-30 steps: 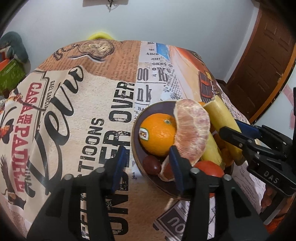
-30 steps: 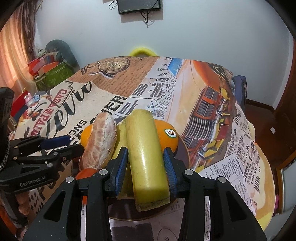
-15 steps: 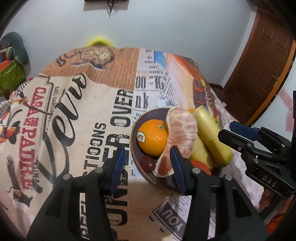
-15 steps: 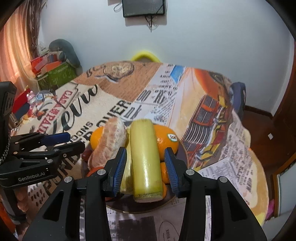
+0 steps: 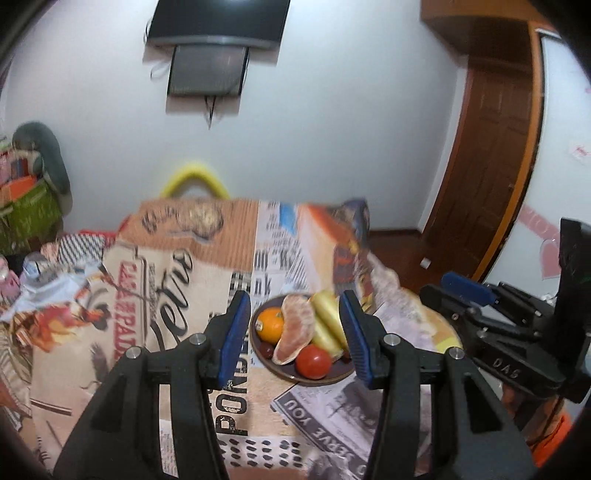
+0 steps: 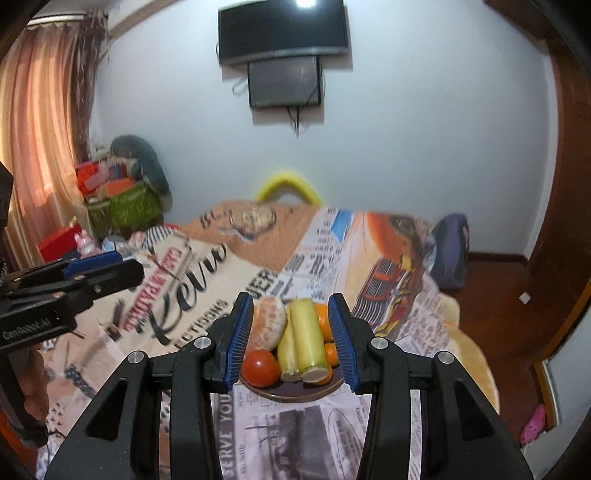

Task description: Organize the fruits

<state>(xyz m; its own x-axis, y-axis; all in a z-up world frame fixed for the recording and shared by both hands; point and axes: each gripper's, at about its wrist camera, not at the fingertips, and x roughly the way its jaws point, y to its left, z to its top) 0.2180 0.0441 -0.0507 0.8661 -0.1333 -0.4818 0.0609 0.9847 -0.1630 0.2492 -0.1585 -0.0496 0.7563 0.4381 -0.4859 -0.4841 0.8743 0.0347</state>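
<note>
Both grippers, left gripper (image 5: 295, 334) and right gripper (image 6: 291, 338), are backing away from the plate (image 5: 284, 373); fingers parted, empty (tomato (image 5: 313, 362) bruising easily; grip its sides gently).

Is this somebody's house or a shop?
Most likely a room in someone's home. A dark bowl of fruit sits on a table under a printed cloth, a TV hangs on the wall, and there is a curtain beside piled household things.
</note>
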